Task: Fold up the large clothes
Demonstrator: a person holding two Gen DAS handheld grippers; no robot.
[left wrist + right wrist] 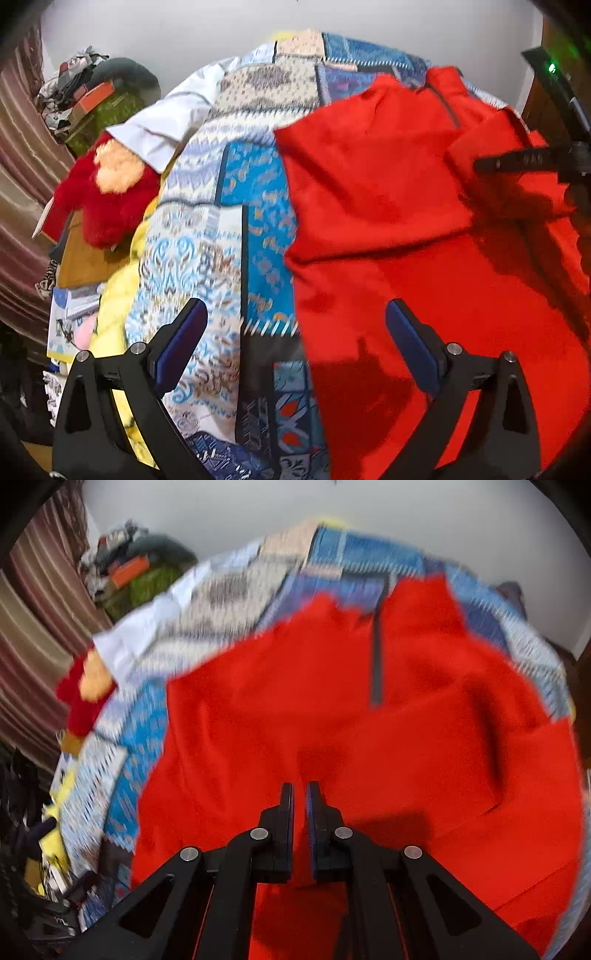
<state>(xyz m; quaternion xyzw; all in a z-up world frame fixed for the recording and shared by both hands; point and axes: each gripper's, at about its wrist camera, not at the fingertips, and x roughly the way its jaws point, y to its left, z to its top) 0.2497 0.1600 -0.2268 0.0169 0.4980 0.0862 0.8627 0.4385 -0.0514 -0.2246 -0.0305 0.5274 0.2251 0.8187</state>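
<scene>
While a red garment [388,206] lies spread over the right part of a patterned blue bedspread [207,251], its near-left portion is folded over itself and a dark zip runs down from the far collar. Above it, the left gripper [295,332] hangs with jaws wide apart, empty. Nothing shows between the closed jaws of the right gripper [300,794], low over the red cloth. A red plush toy [107,192] rests at the bed's left edge.
</scene>
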